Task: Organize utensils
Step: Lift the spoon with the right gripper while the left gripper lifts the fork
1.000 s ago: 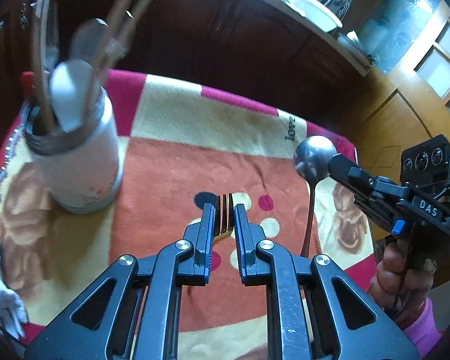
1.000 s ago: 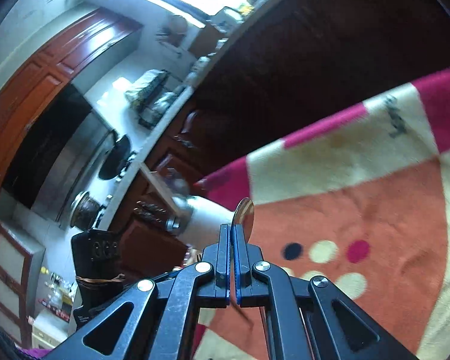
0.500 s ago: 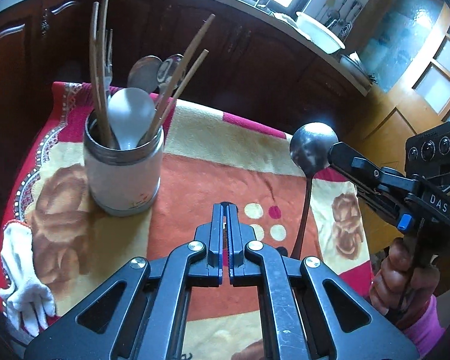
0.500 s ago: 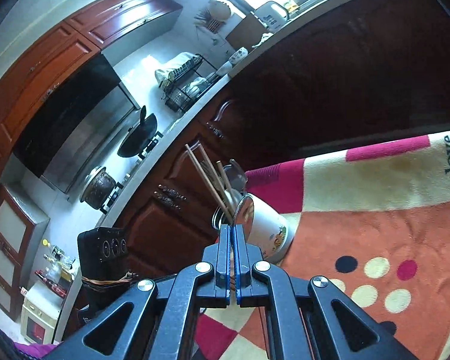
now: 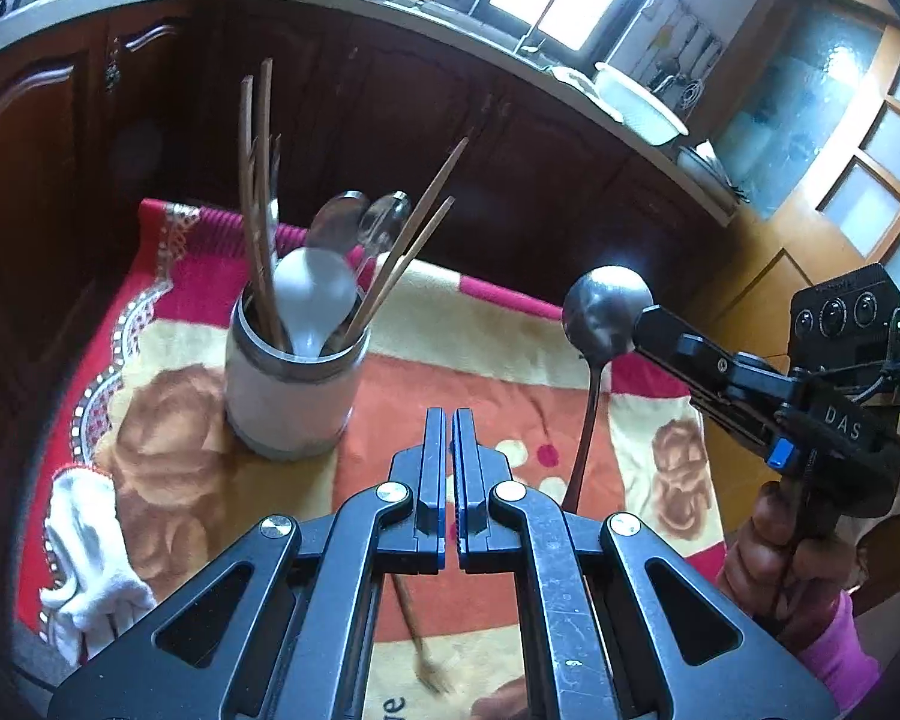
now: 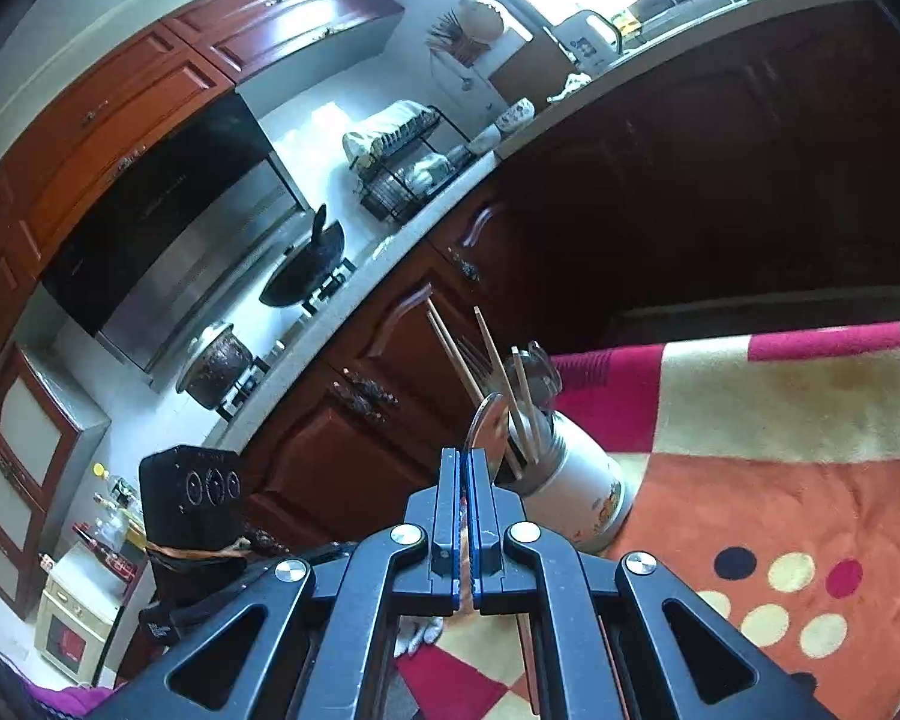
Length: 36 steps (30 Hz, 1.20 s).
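A white utensil jar (image 5: pixel 294 396) stands on the patterned cloth, holding chopsticks (image 5: pixel 258 198) and spoons (image 5: pixel 315 294). It also shows in the right wrist view (image 6: pixel 570 492). My right gripper (image 5: pixel 645 330) is shut on a metal spoon (image 5: pixel 600 324), bowl up, handle hanging down, held above the cloth to the right of the jar. In the right wrist view the spoon bowl (image 6: pixel 487 427) sticks up between the shut fingers of the right gripper (image 6: pixel 465 462). My left gripper (image 5: pixel 448 420) is shut and looks empty, raised above the cloth. A utensil (image 5: pixel 417 636) lies on the cloth beneath it.
A white cloth or glove (image 5: pixel 90 546) lies at the cloth's left edge. Dark wooden cabinets (image 5: pixel 390 120) stand behind the table. The patterned cloth (image 5: pixel 480 348) covers the table top; its far edge drops off near the cabinets.
My left gripper has let go of the flat utensil it held, shut empty and risen away from the cloth. My right gripper has lifted the spoon higher and nearer the jar.
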Available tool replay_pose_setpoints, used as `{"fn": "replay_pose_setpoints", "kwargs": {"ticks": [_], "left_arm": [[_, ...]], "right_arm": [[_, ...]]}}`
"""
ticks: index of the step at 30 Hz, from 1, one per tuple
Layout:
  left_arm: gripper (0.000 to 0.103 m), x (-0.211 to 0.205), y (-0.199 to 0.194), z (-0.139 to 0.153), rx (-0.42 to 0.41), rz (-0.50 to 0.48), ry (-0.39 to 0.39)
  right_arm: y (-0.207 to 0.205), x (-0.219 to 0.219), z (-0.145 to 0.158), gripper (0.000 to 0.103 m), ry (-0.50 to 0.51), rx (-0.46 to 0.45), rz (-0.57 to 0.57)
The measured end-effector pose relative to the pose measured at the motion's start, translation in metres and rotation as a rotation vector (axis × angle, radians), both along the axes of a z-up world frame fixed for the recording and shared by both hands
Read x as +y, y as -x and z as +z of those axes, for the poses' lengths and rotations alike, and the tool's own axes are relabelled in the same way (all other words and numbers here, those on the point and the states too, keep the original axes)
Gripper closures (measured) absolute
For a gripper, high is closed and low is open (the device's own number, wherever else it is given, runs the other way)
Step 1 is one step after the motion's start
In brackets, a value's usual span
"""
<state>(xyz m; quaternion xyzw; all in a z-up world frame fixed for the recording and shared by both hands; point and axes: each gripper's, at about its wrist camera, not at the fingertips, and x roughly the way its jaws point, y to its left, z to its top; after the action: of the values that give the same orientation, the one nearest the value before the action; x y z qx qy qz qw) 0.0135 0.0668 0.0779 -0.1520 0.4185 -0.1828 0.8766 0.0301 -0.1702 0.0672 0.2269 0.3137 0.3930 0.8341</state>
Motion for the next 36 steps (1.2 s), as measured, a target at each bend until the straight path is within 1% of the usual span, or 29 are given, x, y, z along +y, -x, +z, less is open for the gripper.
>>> {"fn": "replay_pose_setpoints", "kwargs": {"ticks": [3, 5, 8, 10, 13, 16, 18, 19, 23, 25, 26, 29, 31, 33, 36], "left_arm": [[0.102, -0.004, 0.004, -0.019, 0.05, -0.028, -0.013], [0.102, -0.011, 0.01, -0.037, 0.089, -0.045, -0.044], [0.102, -0.021, 0.017, -0.068, 0.169, -0.07, -0.065], [0.101, -0.027, 0.02, -0.091, 0.225, -0.08, -0.098], [0.101, -0.032, 0.02, -0.118, 0.285, -0.074, -0.139], [0.101, -0.041, 0.016, -0.133, 0.31, -0.067, -0.171], [0.101, -0.047, 0.011, -0.137, 0.308, -0.068, -0.184], [0.1, -0.051, 0.007, -0.138, 0.304, -0.066, -0.206], [0.1, -0.064, 0.001, -0.15, 0.333, -0.088, -0.26], [0.1, -0.069, -0.002, -0.157, 0.34, -0.091, -0.273], [0.1, -0.07, -0.003, -0.161, 0.351, -0.087, -0.269], [0.101, -0.071, -0.002, -0.163, 0.331, -0.085, -0.251], [0.103, -0.067, -0.001, -0.161, 0.327, -0.094, -0.233], [0.103, -0.059, 0.002, -0.152, 0.315, -0.09, -0.199], [0.103, -0.042, 0.007, -0.128, 0.269, -0.089, -0.155]], "right_arm": [[0.002, 0.001, -0.014, 0.101, 0.033, 0.028, 0.004], [0.001, -0.003, -0.024, 0.101, 0.036, 0.05, -0.004], [0.001, -0.011, -0.03, 0.101, 0.027, 0.066, -0.013], [0.002, -0.015, -0.033, 0.101, 0.023, 0.074, -0.015], [0.003, -0.019, -0.035, 0.101, 0.024, 0.081, -0.009], [0.004, -0.021, -0.039, 0.101, 0.02, 0.092, -0.009], [0.004, -0.022, -0.041, 0.101, 0.014, 0.1, -0.011], [0.004, -0.023, -0.042, 0.101, 0.012, 0.104, -0.011], [0.007, -0.024, -0.044, 0.101, 0.013, 0.105, -0.012], [0.007, -0.025, -0.044, 0.101, 0.011, 0.106, -0.016], [0.007, -0.026, -0.044, 0.101, 0.008, 0.107, -0.019], [0.008, -0.028, -0.044, 0.101, 0.006, 0.108, -0.023], [0.008, -0.029, -0.043, 0.101, 0.007, 0.105, -0.023], [0.008, -0.03, -0.042, 0.101, 0.005, 0.1, -0.023], [0.009, -0.031, -0.038, 0.101, -0.004, 0.089, -0.026]]}}
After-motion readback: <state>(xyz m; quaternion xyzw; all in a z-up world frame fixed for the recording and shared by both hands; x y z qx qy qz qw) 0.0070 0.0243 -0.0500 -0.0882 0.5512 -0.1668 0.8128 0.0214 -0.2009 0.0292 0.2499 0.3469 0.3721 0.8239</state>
